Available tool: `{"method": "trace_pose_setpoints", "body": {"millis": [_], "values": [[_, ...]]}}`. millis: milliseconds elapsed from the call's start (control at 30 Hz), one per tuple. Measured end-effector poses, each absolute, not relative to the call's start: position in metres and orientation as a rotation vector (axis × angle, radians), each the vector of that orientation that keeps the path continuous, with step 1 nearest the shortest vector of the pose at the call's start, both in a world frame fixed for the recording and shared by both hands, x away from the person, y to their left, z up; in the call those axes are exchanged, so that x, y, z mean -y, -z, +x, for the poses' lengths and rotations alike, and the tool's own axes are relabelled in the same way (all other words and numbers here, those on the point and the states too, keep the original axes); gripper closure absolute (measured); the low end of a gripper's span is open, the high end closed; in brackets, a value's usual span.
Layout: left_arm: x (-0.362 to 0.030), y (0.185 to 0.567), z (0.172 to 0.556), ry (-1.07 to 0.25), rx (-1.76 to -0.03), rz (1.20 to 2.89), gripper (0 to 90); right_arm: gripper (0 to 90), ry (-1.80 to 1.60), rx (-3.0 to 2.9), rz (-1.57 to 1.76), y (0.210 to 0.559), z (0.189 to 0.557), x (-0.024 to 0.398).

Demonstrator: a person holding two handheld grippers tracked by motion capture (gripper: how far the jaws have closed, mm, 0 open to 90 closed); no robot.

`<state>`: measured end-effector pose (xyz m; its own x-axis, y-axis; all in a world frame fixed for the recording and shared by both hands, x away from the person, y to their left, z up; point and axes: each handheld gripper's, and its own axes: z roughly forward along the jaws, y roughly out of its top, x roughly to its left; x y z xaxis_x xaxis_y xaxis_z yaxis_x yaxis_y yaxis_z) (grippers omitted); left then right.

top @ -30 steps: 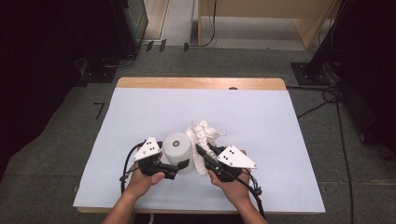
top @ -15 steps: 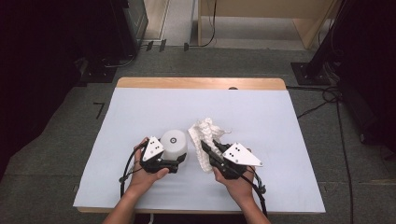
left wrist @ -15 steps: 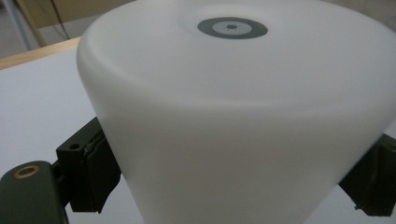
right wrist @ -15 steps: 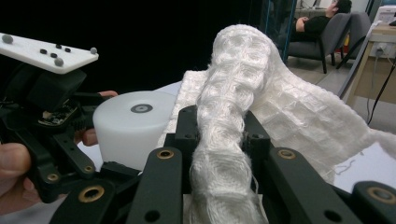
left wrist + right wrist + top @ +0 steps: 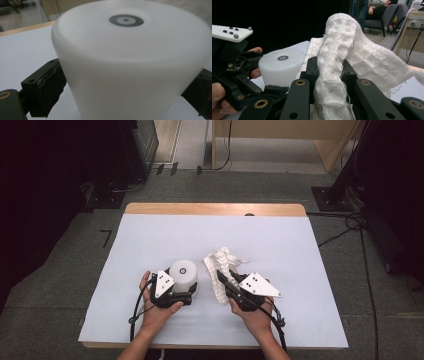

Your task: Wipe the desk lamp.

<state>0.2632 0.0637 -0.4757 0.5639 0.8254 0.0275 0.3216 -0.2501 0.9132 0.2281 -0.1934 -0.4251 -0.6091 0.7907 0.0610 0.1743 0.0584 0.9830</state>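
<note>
White cup [image 5: 130,65] sits between left claw's [image 5: 192,292] loosened jaws.

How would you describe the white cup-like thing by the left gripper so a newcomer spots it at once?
Start at the pale blue table sheet and look at its near middle. There stands a smooth, white, upside-down plastic cup, with the left gripper around its lower wall. Unlike the crumpled white woven cloth beside it, it is rigid and round, with a small grey ring on top.

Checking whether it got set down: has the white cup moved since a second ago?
Yes. The white cup has come down and toward the table's near edge, between the left tongs, whose jaws have just been opening.
</note>
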Motion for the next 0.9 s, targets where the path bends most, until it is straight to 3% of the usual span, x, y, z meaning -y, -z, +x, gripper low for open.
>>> {"method": "trace_pose_setpoints", "body": {"millis": [167, 333, 533, 900], "values": [[-0.044, 0.477, 0.259, -0.738, -1.111, 1.813, 1.1, 74.2, -1.58, -1.843, 0.964, 0.427, 0.229, 0.192], [-0.042, 0.476, 0.256, -0.758, -1.09, 1.82, 7.1, 74.1, -1.576, -1.847, 0.968, 0.429, 0.229, 0.192], [-0.059, 0.469, 0.262, -0.591, -0.984, 1.804, 8.5, 74.2, -1.586, -1.848, 0.961, 0.427, 0.228, 0.19], [-0.063, 0.443, 0.254, -0.253, -0.634, 1.78, 8.5, 74.3, -1.629, -1.842, 0.903, 0.417, 0.219, 0.184]]}}
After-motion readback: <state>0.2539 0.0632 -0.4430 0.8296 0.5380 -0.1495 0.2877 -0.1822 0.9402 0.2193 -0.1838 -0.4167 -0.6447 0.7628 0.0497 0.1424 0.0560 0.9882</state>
